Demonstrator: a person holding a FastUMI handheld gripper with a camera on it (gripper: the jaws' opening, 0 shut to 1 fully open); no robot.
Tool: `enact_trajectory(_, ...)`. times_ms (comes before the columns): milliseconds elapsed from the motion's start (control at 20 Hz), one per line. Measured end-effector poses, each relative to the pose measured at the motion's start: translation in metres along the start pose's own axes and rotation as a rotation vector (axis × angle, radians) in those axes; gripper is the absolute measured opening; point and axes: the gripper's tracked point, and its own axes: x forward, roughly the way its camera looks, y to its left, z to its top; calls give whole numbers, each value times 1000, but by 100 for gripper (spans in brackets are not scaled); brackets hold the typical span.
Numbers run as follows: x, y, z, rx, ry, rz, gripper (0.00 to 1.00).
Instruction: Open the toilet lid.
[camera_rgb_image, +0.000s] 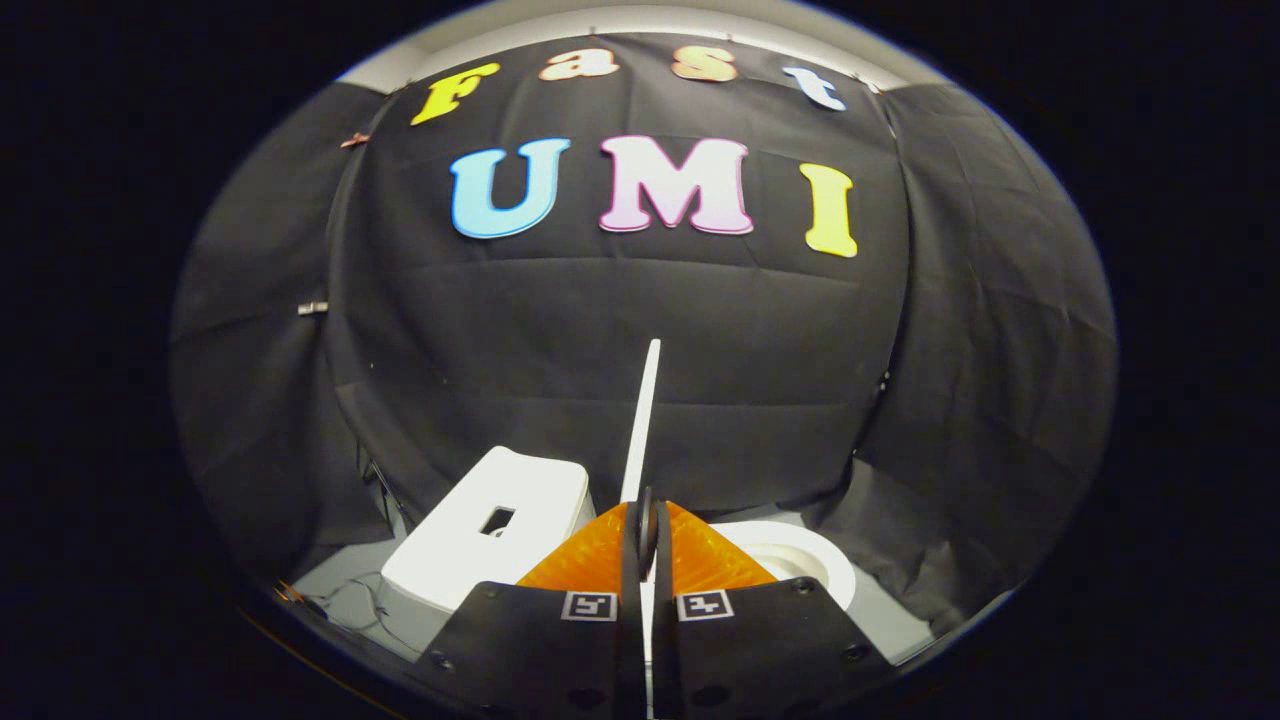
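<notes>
The white toilet lid (643, 420) stands upright and is seen edge-on as a thin strip rising from between my fingers. My gripper (647, 520) is shut on the lid's edge, one finger on each face. To the left of the lid sits the white tank (480, 540) with a dark square button opening on top. To the right, the open bowl and seat ring (800, 565) show beyond the fingers.
Black cloth walls close in behind and on both sides of the toilet. A grey floor (340, 585) with thin cables lies left of the tank. A small metal clip (312, 308) is fixed to the left wall.
</notes>
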Motion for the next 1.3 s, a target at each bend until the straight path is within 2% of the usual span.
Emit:
enact_trajectory(550,0,99,-5,-264,-43,59,7)
enact_trajectory(900,0,122,-11,-315,-50,63,7)
enact_trajectory(1100,1,118,-8,-257,-42,81,7)
enact_trajectory(1300,-15,117,10,-209,-83,124,57)
